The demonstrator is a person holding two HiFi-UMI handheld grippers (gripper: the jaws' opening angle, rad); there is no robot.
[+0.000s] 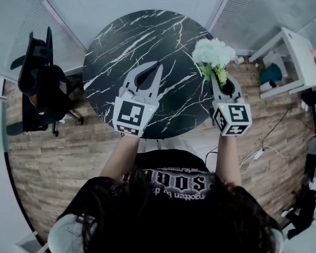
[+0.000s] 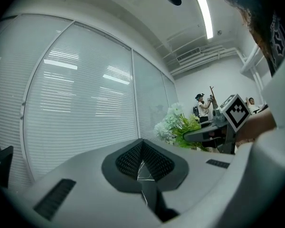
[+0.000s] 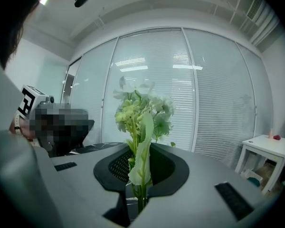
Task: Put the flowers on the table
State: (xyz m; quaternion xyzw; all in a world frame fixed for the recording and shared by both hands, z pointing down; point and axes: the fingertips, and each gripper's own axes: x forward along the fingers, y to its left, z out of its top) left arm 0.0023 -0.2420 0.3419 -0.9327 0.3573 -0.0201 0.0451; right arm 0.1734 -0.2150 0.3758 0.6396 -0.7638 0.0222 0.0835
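A bunch of white flowers (image 1: pixel 213 54) with green stems stands upright in my right gripper (image 1: pixel 217 77), which is shut on the stems over the right edge of the round black marble table (image 1: pixel 142 36). In the right gripper view the stems and a pale leaf (image 3: pixel 141 165) run up between the pads, and the blooms (image 3: pixel 142 110) rise above the jaw tips. My left gripper (image 1: pixel 158 65) hovers over the table's near middle; its tips meet with nothing between them (image 2: pixel 141 142). From the left gripper view the flowers (image 2: pixel 173 125) show to the right.
A black office chair (image 1: pixel 39 83) stands left of the table on the wooden floor. A small white side table (image 1: pixel 300 57) is at the right, with cables (image 1: pixel 258 154) on the floor near it. Glass walls with blinds (image 3: pixel 213 94) close the far side.
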